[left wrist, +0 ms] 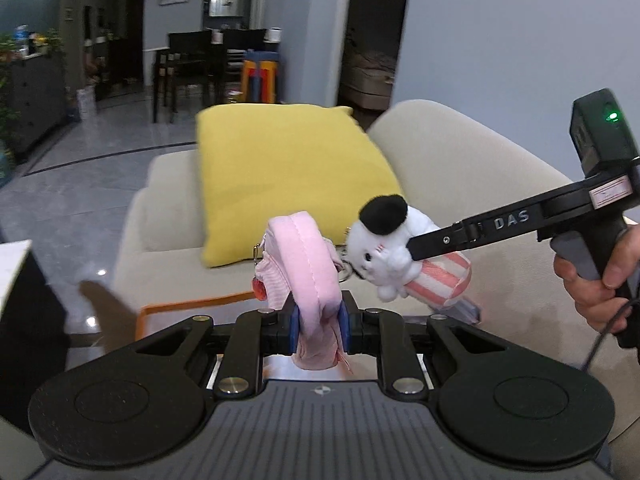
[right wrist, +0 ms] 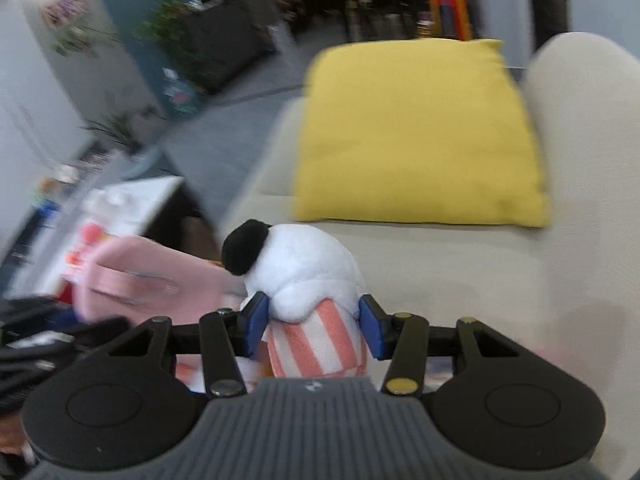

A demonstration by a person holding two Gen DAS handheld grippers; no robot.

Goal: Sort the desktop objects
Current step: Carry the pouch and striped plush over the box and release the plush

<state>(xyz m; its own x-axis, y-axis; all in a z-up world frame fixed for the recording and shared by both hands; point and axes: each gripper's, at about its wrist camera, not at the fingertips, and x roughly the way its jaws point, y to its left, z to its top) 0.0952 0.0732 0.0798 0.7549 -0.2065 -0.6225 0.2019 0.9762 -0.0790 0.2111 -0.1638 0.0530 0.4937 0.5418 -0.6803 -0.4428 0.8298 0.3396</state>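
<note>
Carrying both soft things at once asks for steady grips: the left tool (left wrist: 319, 326) pinches the pink fabric pouch (left wrist: 304, 256) between its blue pads, and the right tool (right wrist: 314, 328) holds the white plush toy (right wrist: 308, 276) by its striped body, both raised in the air before the beige sofa (left wrist: 460, 168) with its yellow cushion (left wrist: 288, 172). To my judgement, each should go to its place separately, because a small chain seems to join them. Only the left wrist view shows the toy's face, that chain and the person's hand (left wrist: 592, 280); the right view alone shows a blurred white worktop (right wrist: 132, 204) at the left.
</note>
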